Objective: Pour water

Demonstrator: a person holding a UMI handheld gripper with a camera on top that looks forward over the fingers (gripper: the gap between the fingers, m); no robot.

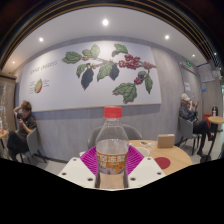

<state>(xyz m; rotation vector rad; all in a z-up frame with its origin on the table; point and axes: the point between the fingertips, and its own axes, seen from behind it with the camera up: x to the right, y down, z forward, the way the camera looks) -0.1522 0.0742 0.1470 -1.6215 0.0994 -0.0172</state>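
A clear plastic bottle [112, 140] with a white cap and an orange-and-white label stands upright between my fingers. My gripper [112, 166] is shut on the bottle: both magenta pads [92, 160] press on its labelled body from either side. The bottle is held up in front of a wooden table [172, 157]. No cup or other vessel shows.
A white box [165, 142] sits on the wooden table to the right. People sit at tables at the far left [22, 125] and far right [190, 118]. A white wall with a leaf-and-berry mural [110, 68] stands beyond.
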